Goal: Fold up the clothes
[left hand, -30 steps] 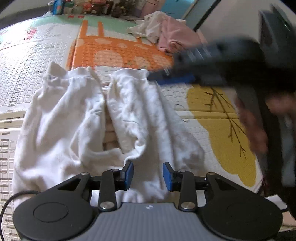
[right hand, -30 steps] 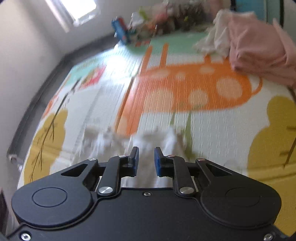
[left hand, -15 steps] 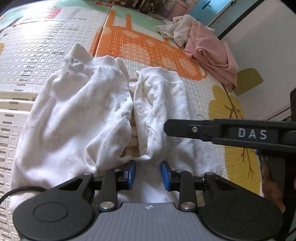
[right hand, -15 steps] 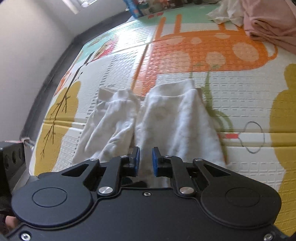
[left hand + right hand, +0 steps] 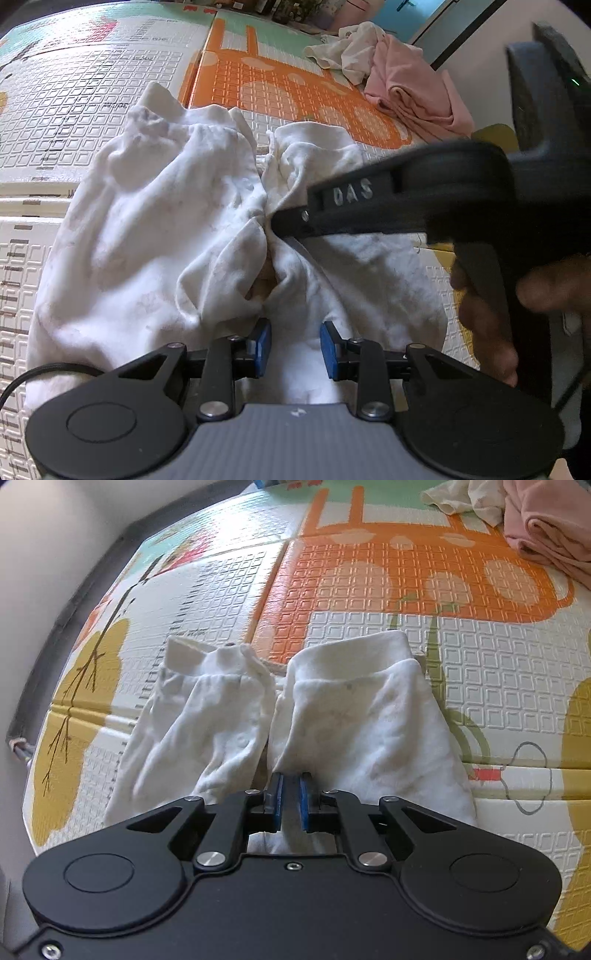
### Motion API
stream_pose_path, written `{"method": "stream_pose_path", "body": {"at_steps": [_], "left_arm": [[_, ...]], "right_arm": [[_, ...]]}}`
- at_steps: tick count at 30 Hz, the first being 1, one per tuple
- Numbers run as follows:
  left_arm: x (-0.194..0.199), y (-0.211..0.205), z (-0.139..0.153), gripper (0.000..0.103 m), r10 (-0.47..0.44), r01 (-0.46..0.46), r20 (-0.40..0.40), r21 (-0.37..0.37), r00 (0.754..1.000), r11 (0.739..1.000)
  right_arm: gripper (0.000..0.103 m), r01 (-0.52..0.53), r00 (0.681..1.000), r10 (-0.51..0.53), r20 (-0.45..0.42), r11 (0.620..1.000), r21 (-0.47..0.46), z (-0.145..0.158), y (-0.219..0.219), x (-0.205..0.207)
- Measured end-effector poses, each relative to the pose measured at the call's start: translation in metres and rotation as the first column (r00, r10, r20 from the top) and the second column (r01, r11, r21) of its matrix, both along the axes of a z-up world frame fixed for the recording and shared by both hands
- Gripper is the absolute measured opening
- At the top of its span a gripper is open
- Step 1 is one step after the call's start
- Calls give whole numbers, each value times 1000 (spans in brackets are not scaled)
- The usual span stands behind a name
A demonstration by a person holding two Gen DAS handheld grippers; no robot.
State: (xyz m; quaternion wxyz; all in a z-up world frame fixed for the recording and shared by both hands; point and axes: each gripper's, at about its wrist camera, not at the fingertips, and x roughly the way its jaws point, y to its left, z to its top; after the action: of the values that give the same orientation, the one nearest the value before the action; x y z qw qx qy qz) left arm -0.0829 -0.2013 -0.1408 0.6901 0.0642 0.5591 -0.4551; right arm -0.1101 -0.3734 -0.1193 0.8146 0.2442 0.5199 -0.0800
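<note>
L wrist view: the white trousers point(image 5: 147, 236) lie on the play mat point(image 5: 92, 92), two legs side by side w/ cuffs at the far end, cloth crumpled and a bit greyed, a narrow split between the legs. My left tongs point(image 5: 294, 349) hang over the near end, spread w/ a gap, blue pads not pressing the cloth. My right tongs point(image 5: 275, 223) come in from the right, tip down in the fold at the split; my right hand point(image 5: 491, 306) grips the handle. Far right on the mat, a pink garment point(image 5: 417, 96) and a cream garment point(image 5: 351, 51) in a heap. Clutter along the far edge, too blurred to name.

R wrist view: same trousers point(image 5: 369, 723), ribbed cuffs toward the orange print. Right tongs point(image 5: 290, 797) have just been closing; pads nearly together w/ a slim gap, white cloth right at them, prob. pinched but I can't tell for sure. Mat point(image 5: 498, 672) is embossed squares w/ orange, yellow and green shapes; a dark baseboard point(image 5: 74, 602) and pale wall at left.
</note>
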Motion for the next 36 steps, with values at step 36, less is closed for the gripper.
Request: {"method": "stream_pose_path", "body": {"at_steps": [36], "left_arm": [[-17, 24, 50, 41, -40, 48, 158, -51, 987, 998]], "right_arm": [[11, -8, 993, -6, 119, 994, 111, 64, -10, 0]]}}
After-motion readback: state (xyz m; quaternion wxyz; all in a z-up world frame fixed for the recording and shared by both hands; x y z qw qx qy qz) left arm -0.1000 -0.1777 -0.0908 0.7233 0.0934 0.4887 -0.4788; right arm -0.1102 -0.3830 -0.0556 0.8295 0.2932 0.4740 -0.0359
